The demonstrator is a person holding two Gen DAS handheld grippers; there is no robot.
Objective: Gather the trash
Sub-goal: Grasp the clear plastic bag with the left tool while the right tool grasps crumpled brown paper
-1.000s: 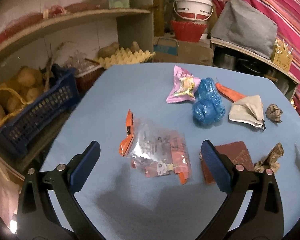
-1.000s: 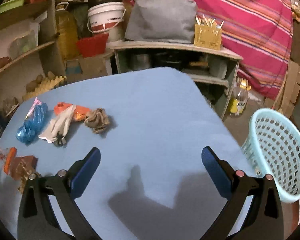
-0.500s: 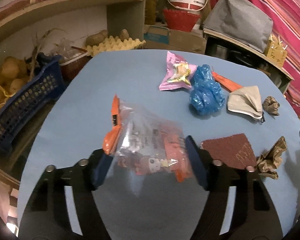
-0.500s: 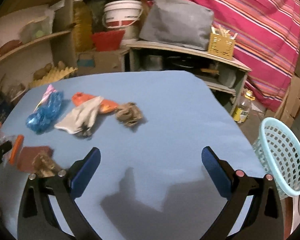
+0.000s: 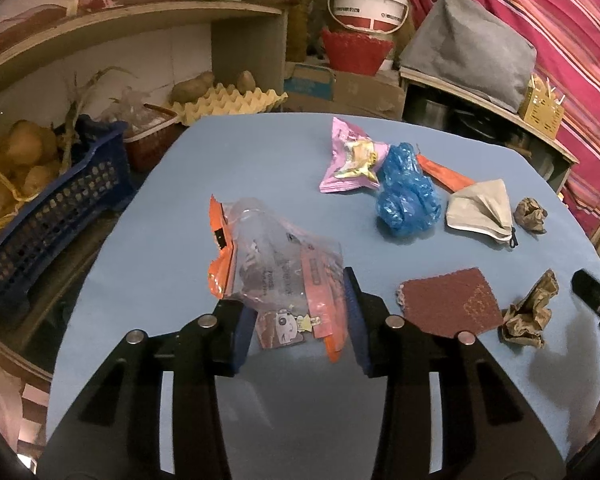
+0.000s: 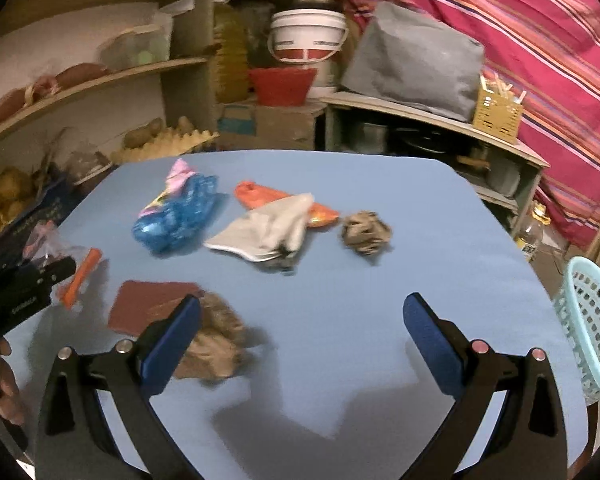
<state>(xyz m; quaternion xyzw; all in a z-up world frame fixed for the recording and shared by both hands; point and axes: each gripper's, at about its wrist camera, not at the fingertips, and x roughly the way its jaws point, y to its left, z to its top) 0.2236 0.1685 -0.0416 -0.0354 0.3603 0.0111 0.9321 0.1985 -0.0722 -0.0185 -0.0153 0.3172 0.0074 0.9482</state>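
The left gripper (image 5: 296,316) is closing its jaws on a clear plastic bag (image 5: 278,264) with orange edging, which sits between the blue pads and is crumpled by them on the blue table (image 5: 228,168). From the bag, a pink wrapper (image 5: 350,160) lies toward one o'clock, with a blue plastic bag (image 5: 406,200) touching its right side. A grey cloth (image 5: 480,212) rests at two o'clock, over the end of an orange packet (image 5: 442,172), and a brown paper ball (image 5: 532,214) lies just beside the cloth. A dark red square sheet (image 5: 448,306) lies at three o'clock, with a crumpled brown paper (image 5: 530,312) touching its right edge.

The right gripper (image 6: 300,332) has its jaws spread wide with nothing between them; its left pad stands in front of that crumpled brown paper. A pale blue basket (image 6: 592,320) stands off the table at three o'clock.
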